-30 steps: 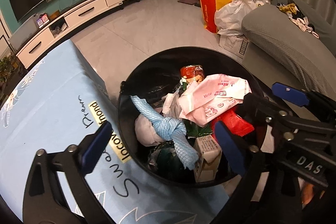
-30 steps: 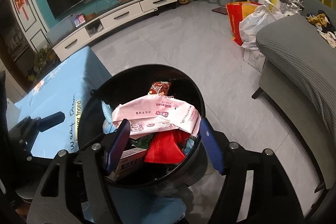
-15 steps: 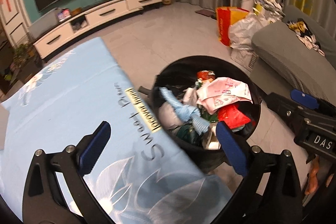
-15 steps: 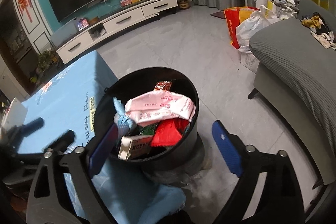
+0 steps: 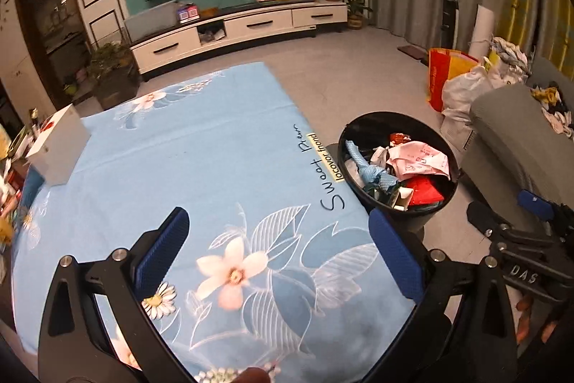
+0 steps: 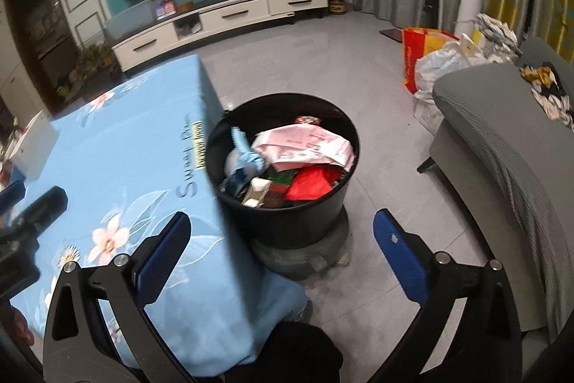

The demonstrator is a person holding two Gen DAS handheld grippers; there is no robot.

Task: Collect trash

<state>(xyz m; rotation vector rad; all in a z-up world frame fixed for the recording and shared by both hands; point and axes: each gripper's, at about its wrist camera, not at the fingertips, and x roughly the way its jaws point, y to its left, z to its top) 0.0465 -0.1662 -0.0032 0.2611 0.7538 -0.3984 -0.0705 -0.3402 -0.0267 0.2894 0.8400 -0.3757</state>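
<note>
With both tools empty and lifted clear, the collected trash sits heaped in the black bin (image 6: 283, 167) on the floor at the right edge of the table. The right gripper (image 6: 281, 250) has its blue pads spread wide, its jaws having just been opening, and nothing lies between them; the bin stands directly beyond that gap, a little farther away and below. The left gripper (image 5: 276, 253) is likewise spread and empty, hanging over the blue floral tablecloth (image 5: 186, 167), with the bin off to its far right. Of the two, the right hand appears nearer the bin, while the left faces the table, where any remaining litter would most likely be looked for.

Inside the bin, a pink printed wrapper (image 6: 308, 146) lies across the top, long side running left to right, above a red packet (image 6: 310, 185), a knotted blue cloth (image 6: 247, 157) and a small carton (image 6: 256, 192). The cloth-covered tabletop shows no loose litter in its open middle; a white box (image 5: 57, 149) stands at its far left edge, with cluttered items, too blurred to name, beyond it. A grey sofa (image 6: 502, 139) flanks the bin on the right, shopping bags (image 6: 430, 60) stand farther back, and a television unit (image 5: 236, 27) lines the far wall. Judging by the heap, the job looks well advanced.
</note>
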